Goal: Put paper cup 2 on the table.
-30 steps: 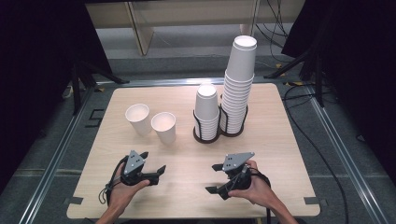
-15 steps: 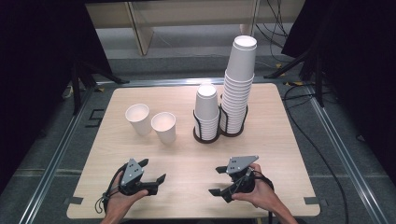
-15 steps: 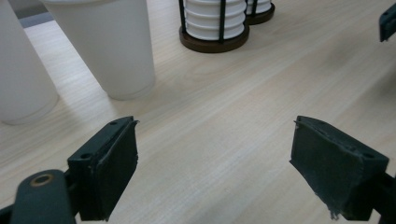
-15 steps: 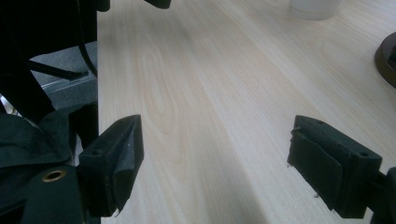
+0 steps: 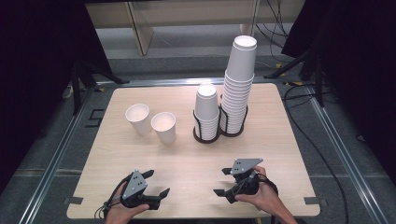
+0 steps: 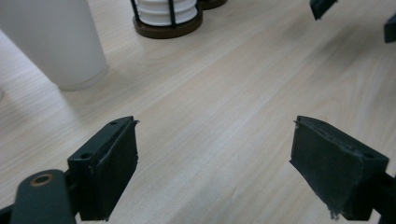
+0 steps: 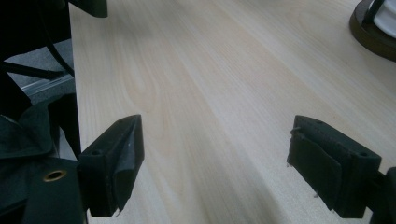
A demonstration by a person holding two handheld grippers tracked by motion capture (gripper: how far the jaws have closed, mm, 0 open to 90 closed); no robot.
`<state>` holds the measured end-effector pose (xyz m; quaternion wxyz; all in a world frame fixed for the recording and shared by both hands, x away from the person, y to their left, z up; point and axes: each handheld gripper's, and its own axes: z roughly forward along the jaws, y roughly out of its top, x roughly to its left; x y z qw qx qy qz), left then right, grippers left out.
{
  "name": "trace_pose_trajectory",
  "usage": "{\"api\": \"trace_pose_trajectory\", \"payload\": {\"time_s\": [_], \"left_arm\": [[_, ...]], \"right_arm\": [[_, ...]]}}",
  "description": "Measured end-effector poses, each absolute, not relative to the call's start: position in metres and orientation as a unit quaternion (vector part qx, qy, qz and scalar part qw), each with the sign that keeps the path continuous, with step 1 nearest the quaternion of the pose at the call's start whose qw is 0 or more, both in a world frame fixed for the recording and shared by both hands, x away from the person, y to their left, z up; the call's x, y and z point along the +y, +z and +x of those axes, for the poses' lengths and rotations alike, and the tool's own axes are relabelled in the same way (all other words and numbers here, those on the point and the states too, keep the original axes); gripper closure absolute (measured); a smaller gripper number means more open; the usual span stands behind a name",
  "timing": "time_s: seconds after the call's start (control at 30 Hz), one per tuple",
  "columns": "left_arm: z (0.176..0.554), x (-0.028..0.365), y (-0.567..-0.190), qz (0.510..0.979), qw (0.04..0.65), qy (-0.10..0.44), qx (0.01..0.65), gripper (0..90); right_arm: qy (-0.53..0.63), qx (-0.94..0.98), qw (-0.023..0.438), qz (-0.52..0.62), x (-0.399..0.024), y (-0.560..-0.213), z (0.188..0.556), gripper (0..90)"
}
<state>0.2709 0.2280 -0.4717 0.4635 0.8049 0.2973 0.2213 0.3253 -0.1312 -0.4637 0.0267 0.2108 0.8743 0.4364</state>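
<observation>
My left gripper (image 5: 156,183) rests low over the table's near left part, jaws wide apart with nothing between them (image 6: 215,154). Near the front right, my right gripper (image 5: 220,182) is open too, only bare wood between its jaws (image 7: 215,158). Two loose white paper cups (image 5: 138,118) (image 5: 164,127) stand upright at the left middle; one cup (image 6: 56,42) shows in the left gripper view. Behind the centre, a short cup stack (image 5: 206,112) and a tall cup stack (image 5: 239,84) sit in dark wire holders.
The wooden table (image 5: 187,154) has metal rails along both sides. One holder's dark base (image 6: 168,25) lies ahead of the left gripper, and a holder base (image 7: 371,32) shows in the right gripper view. Cables trail on the floor at the right.
The left hand has drawn its gripper back toward the table's near edge. The right gripper has hardly moved. The cups stand as before.
</observation>
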Motion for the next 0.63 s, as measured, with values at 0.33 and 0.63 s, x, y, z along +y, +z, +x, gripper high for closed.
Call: {"api": "trace_pose_trajectory", "payload": {"time_s": [0.33, 0.63], "left_arm": [[0.278, 0.23, -0.475, 0.8, 0.463, 0.224, 0.307, 14.3], [0.28, 0.232, -0.475, 0.799, 0.459, 0.227, 0.314, 14.3]], "right_arm": [[0.428, 0.878, 0.029, 0.213, -0.13, -0.466, 0.326, 19.0], [0.427, 0.875, 0.033, 0.227, -0.133, -0.467, 0.329, 18.6]]}}
